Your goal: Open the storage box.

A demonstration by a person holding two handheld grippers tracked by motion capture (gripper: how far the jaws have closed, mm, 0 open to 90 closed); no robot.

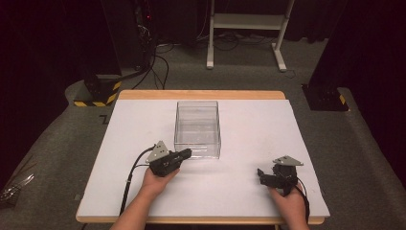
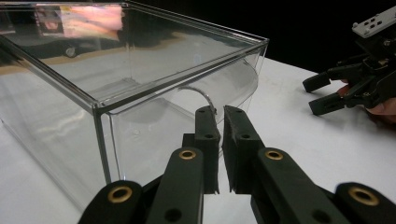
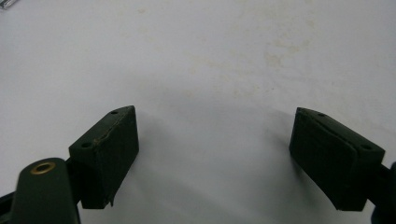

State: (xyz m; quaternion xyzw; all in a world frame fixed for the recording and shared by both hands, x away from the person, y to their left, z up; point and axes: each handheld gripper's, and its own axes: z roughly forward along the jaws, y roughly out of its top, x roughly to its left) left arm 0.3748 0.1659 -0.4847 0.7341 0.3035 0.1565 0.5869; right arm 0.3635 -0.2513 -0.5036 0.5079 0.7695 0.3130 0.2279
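I can't read any words, names or numbers here. There is a dark mark like a letter Z on the floor (image 1: 57,158) by the far left corner of my table (image 1: 249,191), but I can't be sure of it

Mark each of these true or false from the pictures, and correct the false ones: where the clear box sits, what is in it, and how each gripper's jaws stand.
1. The clear box stands on the white table top. True.
2. The box holds a red ball. False: nothing can be seen inside it.
3. The left gripper has its jaws nearly together, right at the box's near wall. True.
4. The right gripper is shut on the box. False: its jaws stand wide apart over bare table, away from the box.
5. The right gripper is at the left of the high view. False: it is at the lower right there.
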